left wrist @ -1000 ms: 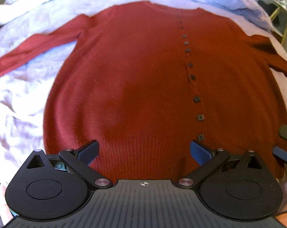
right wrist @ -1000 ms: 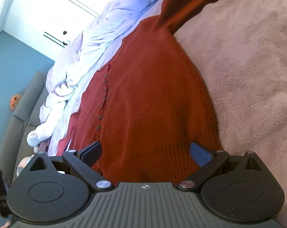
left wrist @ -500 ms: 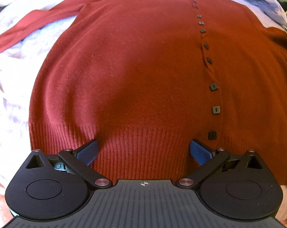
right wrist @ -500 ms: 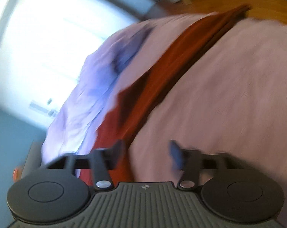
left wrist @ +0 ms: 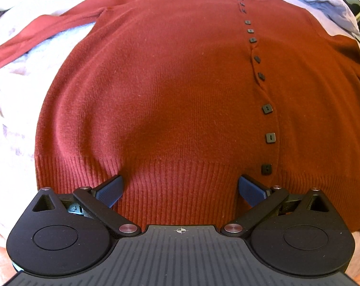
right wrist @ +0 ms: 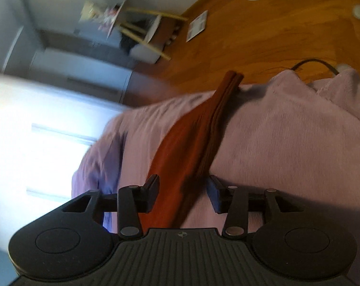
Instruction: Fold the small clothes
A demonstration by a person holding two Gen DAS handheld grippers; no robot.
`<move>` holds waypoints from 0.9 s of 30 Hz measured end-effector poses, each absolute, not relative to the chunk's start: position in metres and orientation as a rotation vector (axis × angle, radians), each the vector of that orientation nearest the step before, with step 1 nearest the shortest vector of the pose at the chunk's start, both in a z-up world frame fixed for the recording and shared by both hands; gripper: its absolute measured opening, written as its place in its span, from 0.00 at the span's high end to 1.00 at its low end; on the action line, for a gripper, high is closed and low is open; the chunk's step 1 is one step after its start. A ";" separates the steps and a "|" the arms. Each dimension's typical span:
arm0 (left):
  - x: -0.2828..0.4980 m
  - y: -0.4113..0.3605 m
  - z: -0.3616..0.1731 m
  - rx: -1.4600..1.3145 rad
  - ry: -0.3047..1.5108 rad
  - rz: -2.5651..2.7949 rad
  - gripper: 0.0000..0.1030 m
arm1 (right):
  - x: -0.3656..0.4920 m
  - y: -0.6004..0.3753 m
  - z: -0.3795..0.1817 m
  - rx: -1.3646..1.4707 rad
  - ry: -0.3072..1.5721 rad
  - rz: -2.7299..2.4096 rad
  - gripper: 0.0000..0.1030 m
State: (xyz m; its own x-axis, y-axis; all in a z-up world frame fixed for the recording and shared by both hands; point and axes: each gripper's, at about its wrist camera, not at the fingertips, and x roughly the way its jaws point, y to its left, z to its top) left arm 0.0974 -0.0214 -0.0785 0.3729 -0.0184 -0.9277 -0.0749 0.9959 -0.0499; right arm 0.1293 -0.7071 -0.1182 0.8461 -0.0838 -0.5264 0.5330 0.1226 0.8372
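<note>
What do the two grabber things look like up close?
Both look alike. The left gripper has a dark grey ribbed body with a tiny crosshair mark, two round black discs at its sides, black linkage bars with silver rivets, and blue textured pads. The right gripper has the same body, discs and rivets; its pads look darker through the blur. No cables show.

Our left wrist view sits low and close over the hem of the red cardigan (left wrist: pixel 170 90), facing up its buttoned front toward the collar. Our right wrist view, tilted and blurred, looks along one sleeve (right wrist: pixel 192 140) across the blanket (right wrist: pixel 287 131) toward the wooden floor (right wrist: pixel 263 35). We share only the cardigan.
</note>
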 end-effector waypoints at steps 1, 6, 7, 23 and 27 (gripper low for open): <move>0.097 -0.021 -0.078 -0.089 1.185 0.035 0.00 | 0.137 -0.714 -0.120 1.397 0.391 -0.477 0.63; 0.095 -0.018 -0.071 -0.087 1.155 0.027 0.00 | 0.156 -0.721 -0.124 1.355 0.444 -0.551 0.94; 0.095 -0.017 -0.069 -0.081 1.144 0.028 0.00 | 0.160 -0.722 -0.123 1.322 0.462 -0.557 0.94; 0.175 -0.013 -0.014 -0.346 0.911 -0.263 0.00 | 0.179 -0.395 0.029 0.248 0.573 0.337 0.79; 0.213 -0.028 -0.018 -0.393 0.906 -0.388 0.00 | 0.170 -0.366 -0.015 0.313 0.708 0.304 0.77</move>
State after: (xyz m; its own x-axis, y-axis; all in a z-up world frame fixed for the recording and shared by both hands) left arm 0.2131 -0.0280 -0.0183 0.5582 -0.4809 -0.6762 0.1573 0.8615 -0.4828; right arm 0.1696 -0.3662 -0.0147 0.7198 0.3742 -0.5846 -0.1652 0.9104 0.3793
